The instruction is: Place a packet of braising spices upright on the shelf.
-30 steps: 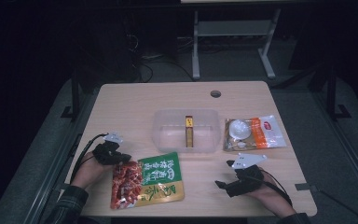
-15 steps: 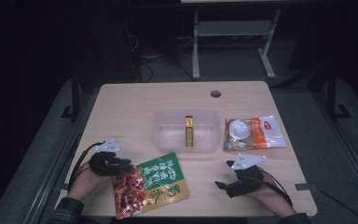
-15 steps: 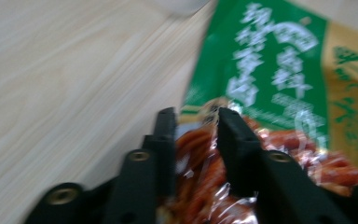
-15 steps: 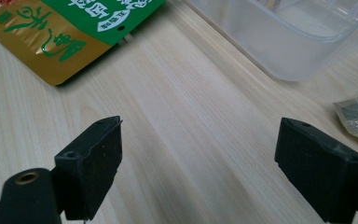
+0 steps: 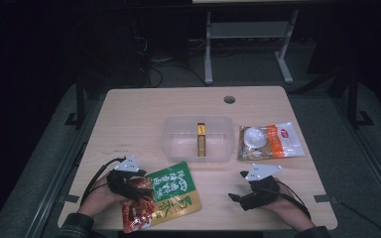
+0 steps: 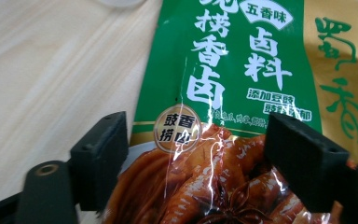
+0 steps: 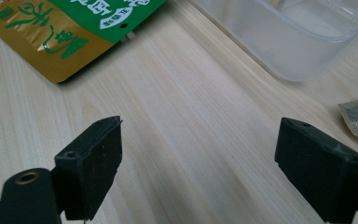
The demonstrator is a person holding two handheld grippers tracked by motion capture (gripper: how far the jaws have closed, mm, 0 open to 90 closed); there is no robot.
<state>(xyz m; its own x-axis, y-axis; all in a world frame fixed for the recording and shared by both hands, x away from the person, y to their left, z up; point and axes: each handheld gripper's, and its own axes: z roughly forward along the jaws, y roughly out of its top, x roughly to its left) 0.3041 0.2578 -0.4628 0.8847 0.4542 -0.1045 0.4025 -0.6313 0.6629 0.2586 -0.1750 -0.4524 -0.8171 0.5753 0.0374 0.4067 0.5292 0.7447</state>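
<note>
Over the green pouch (image 6: pixel 233 93), left gripper (image 6: pixel 191 154) jaws just opened, pouch slid nearer.

Bare table (image 5: pixel 144 124) lies open left of the tub (image 5: pixel 198 139) and between the green pouch (image 5: pixel 171 196) and right gripper (image 5: pixel 234 197); the orange packet (image 5: pixel 273 142) crowds the tub's right side.

Green-gold snack pouch (image 5: pixel 171 197), flat, table's near edge

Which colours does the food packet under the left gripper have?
The food packet is green with white characters, gold along one side and a brown food picture; clearest in the left gripper view.
</note>
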